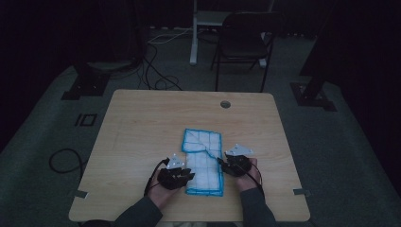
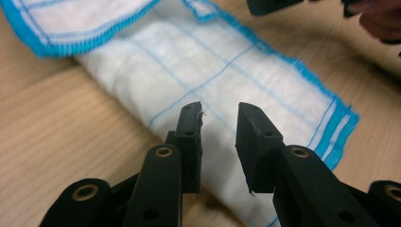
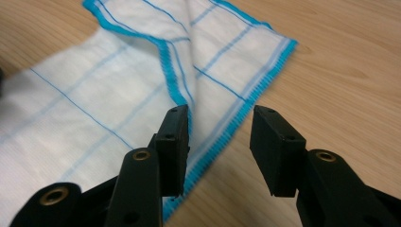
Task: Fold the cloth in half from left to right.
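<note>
A: Left gripper (image 2: pixel 218 120) jaws apart, nothing between, poised over folded cloth (image 2: pixel 227 71). Right gripper (image 3: pixel 218 125) also apart, straddling the blue hem.

B: Cloth at table (image 1: pixel 142 118) centre, toward six o'clock. Risk: pinching one layer only, dragging the fold open.

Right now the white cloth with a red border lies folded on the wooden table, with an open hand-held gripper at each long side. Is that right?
Not quite: the border is blue, not red, as the high view shows. The rest holds: the cloth lies folded on the table, with the left hand-held gripper and the right hand-held gripper open at its long sides.
</note>
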Tool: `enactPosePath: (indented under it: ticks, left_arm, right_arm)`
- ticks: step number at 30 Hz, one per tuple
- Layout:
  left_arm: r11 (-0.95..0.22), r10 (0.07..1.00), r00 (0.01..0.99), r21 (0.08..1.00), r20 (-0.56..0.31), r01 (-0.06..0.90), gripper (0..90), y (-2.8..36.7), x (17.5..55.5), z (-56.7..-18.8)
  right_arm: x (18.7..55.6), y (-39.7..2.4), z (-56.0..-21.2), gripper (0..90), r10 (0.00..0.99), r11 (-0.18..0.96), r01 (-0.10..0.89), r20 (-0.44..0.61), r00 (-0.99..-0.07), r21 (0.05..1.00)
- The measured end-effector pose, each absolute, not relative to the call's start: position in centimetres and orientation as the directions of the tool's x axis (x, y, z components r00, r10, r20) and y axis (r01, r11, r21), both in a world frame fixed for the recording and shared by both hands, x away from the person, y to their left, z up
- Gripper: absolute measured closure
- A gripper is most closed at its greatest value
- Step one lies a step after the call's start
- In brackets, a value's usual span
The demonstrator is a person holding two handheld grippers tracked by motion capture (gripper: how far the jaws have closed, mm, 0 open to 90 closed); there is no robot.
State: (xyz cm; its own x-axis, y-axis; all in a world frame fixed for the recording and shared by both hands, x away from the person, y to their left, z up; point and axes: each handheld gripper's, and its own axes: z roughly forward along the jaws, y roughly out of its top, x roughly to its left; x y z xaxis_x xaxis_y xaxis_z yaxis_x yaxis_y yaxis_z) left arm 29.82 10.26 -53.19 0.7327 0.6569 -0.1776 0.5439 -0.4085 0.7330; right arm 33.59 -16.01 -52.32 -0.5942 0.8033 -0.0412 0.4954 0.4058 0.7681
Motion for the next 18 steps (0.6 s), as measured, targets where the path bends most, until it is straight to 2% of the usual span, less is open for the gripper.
enactPosePath:
  ticks: [18]
  left_arm:
    - [-0.397, 0.67, 0.718, 0.727, -0.188, 0.561, 72.1, 11.0, 29.3, -54.2]
  right_arm:
    - [35.5, -9.1, -51.4, 58.2, 0.707, 0.466, 0.39, -0.069, -0.704, 0.795]
